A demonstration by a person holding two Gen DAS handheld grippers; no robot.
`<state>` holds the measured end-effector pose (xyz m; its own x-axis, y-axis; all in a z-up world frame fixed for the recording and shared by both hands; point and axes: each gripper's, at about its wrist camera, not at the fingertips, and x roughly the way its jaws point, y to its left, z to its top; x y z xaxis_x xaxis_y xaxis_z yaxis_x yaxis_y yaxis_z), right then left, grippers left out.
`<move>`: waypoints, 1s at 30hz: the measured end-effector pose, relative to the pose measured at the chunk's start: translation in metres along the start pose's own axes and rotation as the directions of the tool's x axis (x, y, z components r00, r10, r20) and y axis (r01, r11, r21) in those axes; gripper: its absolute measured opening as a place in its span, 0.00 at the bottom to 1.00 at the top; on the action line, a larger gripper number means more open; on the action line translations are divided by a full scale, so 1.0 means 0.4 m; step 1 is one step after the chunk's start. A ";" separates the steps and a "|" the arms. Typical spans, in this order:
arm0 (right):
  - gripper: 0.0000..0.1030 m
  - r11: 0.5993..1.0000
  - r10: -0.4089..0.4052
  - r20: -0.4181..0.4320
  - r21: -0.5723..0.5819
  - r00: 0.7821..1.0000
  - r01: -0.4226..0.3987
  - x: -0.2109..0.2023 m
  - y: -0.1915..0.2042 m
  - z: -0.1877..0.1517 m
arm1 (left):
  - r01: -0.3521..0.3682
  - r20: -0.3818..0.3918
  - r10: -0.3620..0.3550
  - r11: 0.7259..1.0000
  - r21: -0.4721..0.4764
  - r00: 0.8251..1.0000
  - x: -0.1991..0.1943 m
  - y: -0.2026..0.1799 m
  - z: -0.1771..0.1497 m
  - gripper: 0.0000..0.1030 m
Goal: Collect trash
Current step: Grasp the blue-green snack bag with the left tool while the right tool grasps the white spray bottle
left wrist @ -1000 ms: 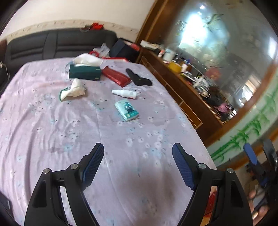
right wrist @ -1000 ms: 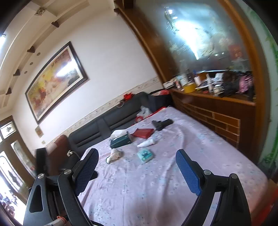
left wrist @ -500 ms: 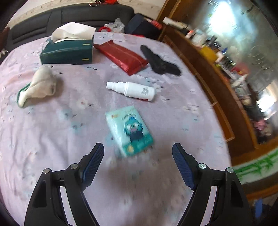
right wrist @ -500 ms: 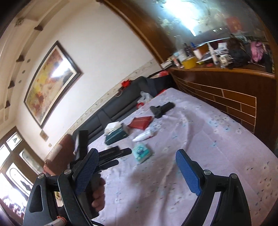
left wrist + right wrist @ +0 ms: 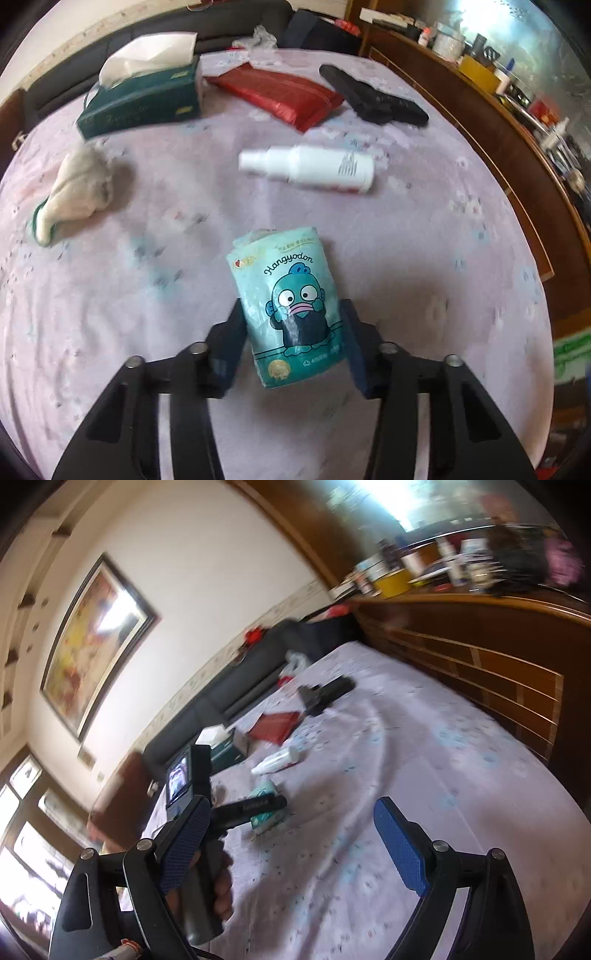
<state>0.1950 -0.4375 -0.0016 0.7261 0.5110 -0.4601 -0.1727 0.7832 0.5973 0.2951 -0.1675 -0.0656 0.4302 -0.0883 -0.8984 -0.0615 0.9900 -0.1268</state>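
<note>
A teal tissue packet [image 5: 288, 295] with a cartoon fish lies on the lilac floral tablecloth [image 5: 424, 258]. My left gripper [image 5: 291, 314] points steeply down over it. Its jaws are closing, and both pads touch the packet's long sides at its near half. In the right wrist view the left gripper [image 5: 247, 808] shows with a hand [image 5: 219, 882] on its handle, over the packet [image 5: 267, 818]. My right gripper [image 5: 291, 812] hovers open above the cloth, nothing between its fingers. A crumpled white tissue [image 5: 74, 188] lies left, a white spray bottle [image 5: 306, 168] beyond the packet.
A green tissue box [image 5: 140, 99], a red pouch [image 5: 277, 92] and a black object [image 5: 373, 99] lie at the far side. A dark sofa [image 5: 229, 686] runs behind the table. A cluttered wooden sideboard [image 5: 480, 122] stands along the right.
My left gripper has come down and forward over the table onto the teal packet, and its jaws have narrowed onto it. My right gripper has dropped lower and tilted toward the cloth.
</note>
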 end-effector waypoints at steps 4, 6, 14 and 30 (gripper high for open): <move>0.90 0.996 0.038 -0.094 -0.073 0.995 -0.045 0.122 0.033 0.054 | 0.037 0.004 -0.037 0.999 -0.023 0.999 -0.092 0.087 -0.086 0.36; 0.90 0.991 0.041 -0.150 -0.120 0.988 -0.059 0.186 0.055 0.077 | 0.056 0.042 -0.055 0.998 -0.037 0.998 -0.166 0.130 -0.143 0.36; 0.90 0.981 0.022 -0.300 -0.179 0.954 -0.079 0.493 0.104 0.159 | 0.145 0.149 -0.133 0.987 -0.070 0.980 -0.273 0.237 -0.265 0.36; 0.82 0.940 -0.057 -0.482 -0.321 0.874 -0.116 0.725 0.163 0.085 | 0.250 0.180 -0.240 0.968 -0.034 0.954 -0.277 0.249 -0.272 0.36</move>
<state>0.4170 -0.2504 -0.0740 0.3236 0.5730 -0.7529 -0.4597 0.7907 0.4042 0.1433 -0.0709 -0.0245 0.5872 -0.3018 -0.7511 0.0171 0.9323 -0.3612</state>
